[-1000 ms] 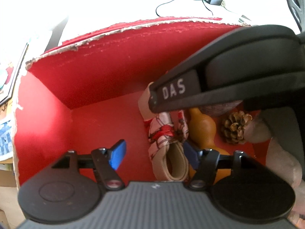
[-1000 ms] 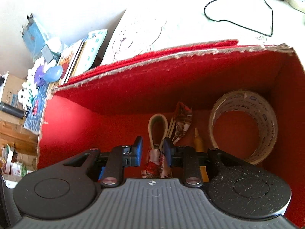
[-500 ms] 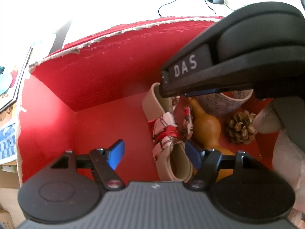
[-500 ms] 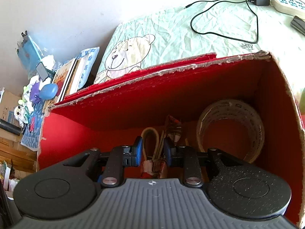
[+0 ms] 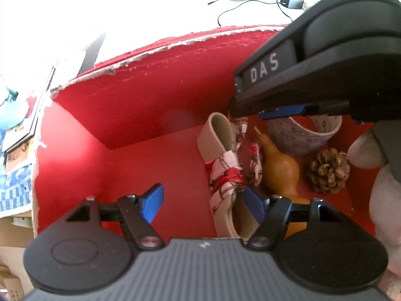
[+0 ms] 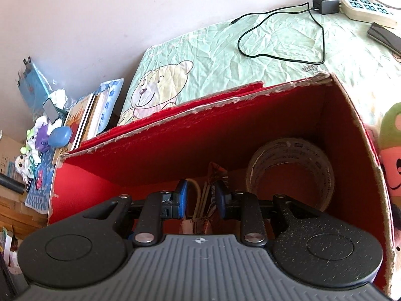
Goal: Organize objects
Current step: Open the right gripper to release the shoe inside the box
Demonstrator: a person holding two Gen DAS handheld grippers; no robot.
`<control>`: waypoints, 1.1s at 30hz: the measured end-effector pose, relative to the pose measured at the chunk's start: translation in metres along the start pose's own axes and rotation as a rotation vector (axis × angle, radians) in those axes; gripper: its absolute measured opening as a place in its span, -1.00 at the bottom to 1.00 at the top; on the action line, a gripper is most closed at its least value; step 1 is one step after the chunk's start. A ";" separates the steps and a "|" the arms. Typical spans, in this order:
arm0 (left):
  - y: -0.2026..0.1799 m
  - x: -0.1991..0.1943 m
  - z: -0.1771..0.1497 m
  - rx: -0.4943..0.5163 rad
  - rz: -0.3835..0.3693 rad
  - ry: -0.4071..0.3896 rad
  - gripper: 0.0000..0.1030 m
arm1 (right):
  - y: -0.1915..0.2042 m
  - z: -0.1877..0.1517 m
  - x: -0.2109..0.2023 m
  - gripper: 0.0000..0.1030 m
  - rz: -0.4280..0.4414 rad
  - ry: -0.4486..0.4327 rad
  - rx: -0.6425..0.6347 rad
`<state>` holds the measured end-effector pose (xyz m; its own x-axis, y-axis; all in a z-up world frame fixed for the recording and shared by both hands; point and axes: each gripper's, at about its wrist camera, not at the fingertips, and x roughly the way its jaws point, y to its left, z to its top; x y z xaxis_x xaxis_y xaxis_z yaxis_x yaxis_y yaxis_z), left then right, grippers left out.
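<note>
Evidently sorting into red box (image 5: 140,115): headband (image 5: 225,165), gourd (image 5: 280,168), tape roll (image 5: 303,135), pine cone (image 5: 328,170) cluster along box's right side, toward far corner; left half bare. Left gripper (image 5: 204,202) hangs above floor, fingers spread, nothing between. Right gripper (image 6: 201,198) fingers narrowed, nothing pinched; headband lies well below. Right gripper body masks tape roll's top, far right corner; gourd base hidden.

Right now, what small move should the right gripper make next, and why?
Probably lift the right gripper straight up out of the red box: its jaws stand apart with nothing between them, and the scarf-wrapped band, gourd, tape roll and pine cone already lie on the box floor.
</note>
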<state>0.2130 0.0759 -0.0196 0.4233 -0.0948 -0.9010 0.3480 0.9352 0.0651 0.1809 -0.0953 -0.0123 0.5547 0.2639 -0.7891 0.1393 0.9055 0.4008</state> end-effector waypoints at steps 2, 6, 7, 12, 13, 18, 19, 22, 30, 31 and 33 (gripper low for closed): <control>0.002 0.000 -0.001 -0.001 0.008 -0.004 0.40 | -0.001 0.000 -0.001 -0.47 -0.003 -0.010 0.005; 0.008 0.001 -0.003 -0.005 0.013 -0.005 0.40 | -0.001 -0.001 -0.003 -0.47 -0.008 -0.028 0.009; 0.009 0.001 -0.003 -0.005 0.014 -0.007 0.41 | -0.001 -0.001 -0.004 -0.47 -0.009 -0.032 0.008; 0.016 0.001 -0.005 -0.006 0.021 -0.013 0.44 | -0.001 -0.002 -0.005 -0.47 -0.012 -0.050 0.008; 0.018 0.001 -0.006 -0.007 0.022 -0.014 0.45 | -0.001 -0.002 -0.006 -0.47 -0.013 -0.054 0.009; 0.024 0.000 -0.013 -0.009 0.019 -0.017 0.52 | -0.002 -0.002 -0.006 -0.47 -0.013 -0.061 0.017; 0.026 0.000 -0.014 -0.009 0.018 -0.020 0.54 | -0.002 -0.002 -0.006 -0.47 -0.011 -0.061 0.019; 0.030 -0.001 -0.016 -0.008 0.024 -0.026 0.58 | -0.003 -0.003 -0.008 -0.46 -0.011 -0.070 0.026; 0.041 -0.004 -0.021 -0.002 0.055 -0.050 0.72 | -0.007 -0.003 -0.014 -0.46 0.012 -0.098 0.045; 0.045 -0.005 -0.022 -0.014 0.052 -0.051 0.72 | -0.009 -0.003 -0.015 -0.46 0.014 -0.103 0.052; 0.052 -0.007 -0.024 -0.042 0.054 -0.055 0.72 | -0.011 -0.004 -0.018 -0.46 0.016 -0.111 0.062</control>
<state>0.2082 0.1334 -0.0196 0.4862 -0.0612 -0.8717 0.2888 0.9527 0.0942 0.1666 -0.1085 -0.0042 0.6444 0.2364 -0.7272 0.1784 0.8783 0.4436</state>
